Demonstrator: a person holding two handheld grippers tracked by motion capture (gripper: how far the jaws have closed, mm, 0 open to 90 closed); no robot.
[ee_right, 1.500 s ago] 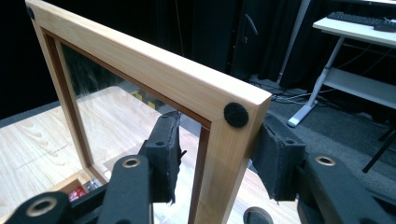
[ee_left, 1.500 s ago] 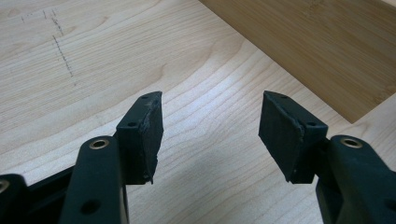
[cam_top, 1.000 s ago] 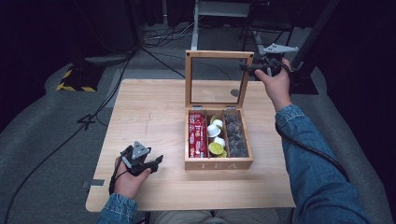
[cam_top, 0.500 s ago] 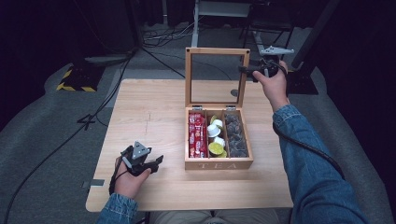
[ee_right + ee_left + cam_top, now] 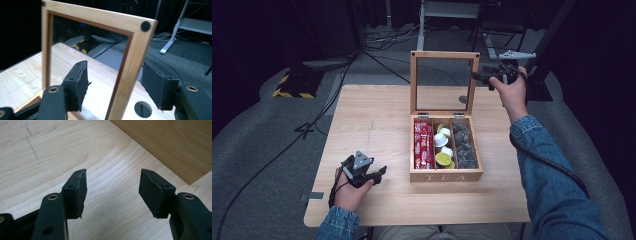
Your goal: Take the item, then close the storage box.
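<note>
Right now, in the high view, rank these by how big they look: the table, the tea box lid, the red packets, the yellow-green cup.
1. Table
2. Tea box lid, standing upright
3. Red packets
4. Yellow-green cup

The lid stands farther from the camera than the packets, yet looks clearly larger.

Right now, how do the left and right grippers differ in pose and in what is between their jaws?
The left gripper lies low by the table, nothing between its jaws; the right gripper is raised, straddling the lid frame of the tea box, pads seemingly not pressing. Both stand open.
</note>
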